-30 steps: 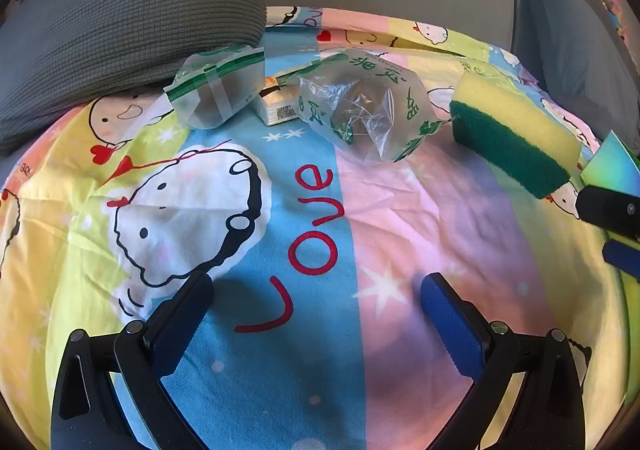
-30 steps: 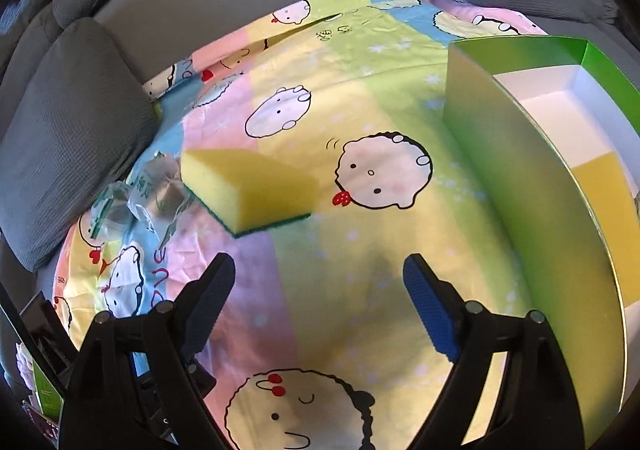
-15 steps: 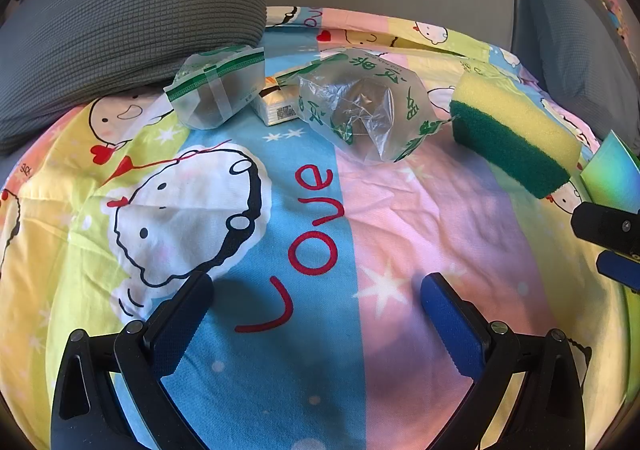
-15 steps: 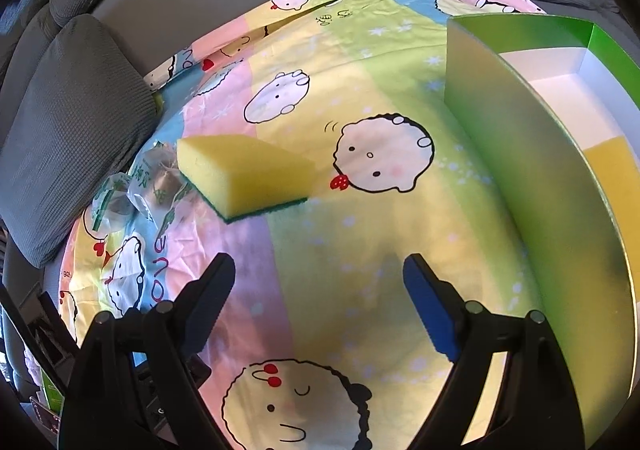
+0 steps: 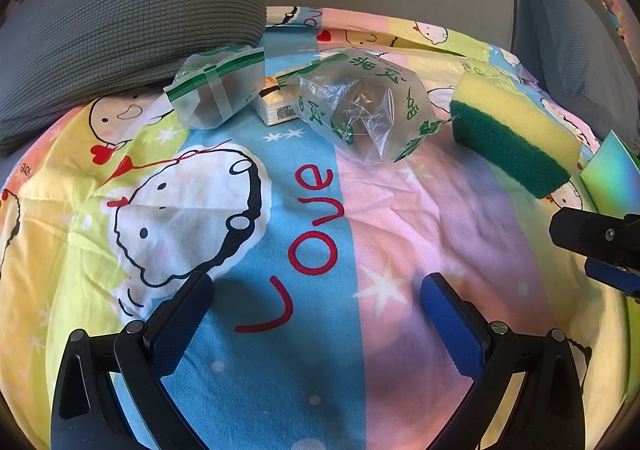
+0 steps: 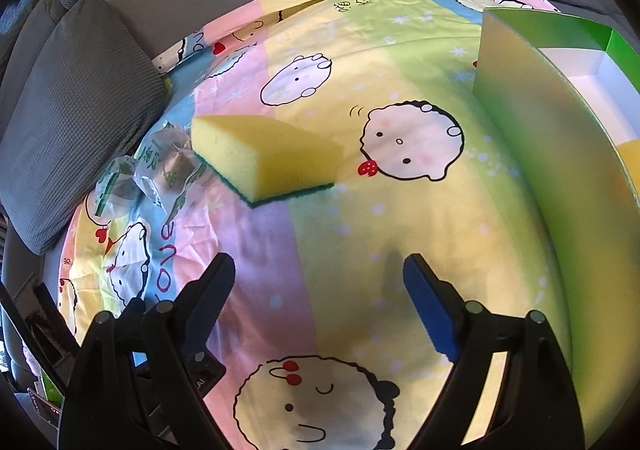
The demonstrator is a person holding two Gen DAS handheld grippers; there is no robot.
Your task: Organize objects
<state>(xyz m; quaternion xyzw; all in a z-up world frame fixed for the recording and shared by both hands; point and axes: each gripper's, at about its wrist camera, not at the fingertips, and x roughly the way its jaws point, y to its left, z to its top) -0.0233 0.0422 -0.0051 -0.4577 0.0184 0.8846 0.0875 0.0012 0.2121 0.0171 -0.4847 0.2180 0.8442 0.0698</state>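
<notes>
A yellow sponge with a green scouring layer (image 6: 264, 157) (image 5: 516, 129) lies on the cartoon-print sheet. My right gripper (image 6: 320, 274) hovers open short of it, nothing between its fingers. At the right stands a green box (image 6: 532, 117) with a white inside and a yellow item (image 6: 630, 157) in it. My left gripper (image 5: 316, 292) is open above the sheet with nothing in it. Beyond it lie a clear plastic bag with green print (image 5: 364, 105), a smaller green-striped bag (image 5: 218, 89) and a small carton (image 5: 276, 105).
Grey cushions (image 5: 132, 17) (image 6: 76, 105) border the sheet at the back and left. Another grey cushion (image 5: 576, 45) sits at the far right. The right gripper's body (image 5: 600, 238) shows at the right edge of the left wrist view.
The right wrist view has shifted so the sponge sits nearer the middle and the box further right. The left gripper has stayed still.
</notes>
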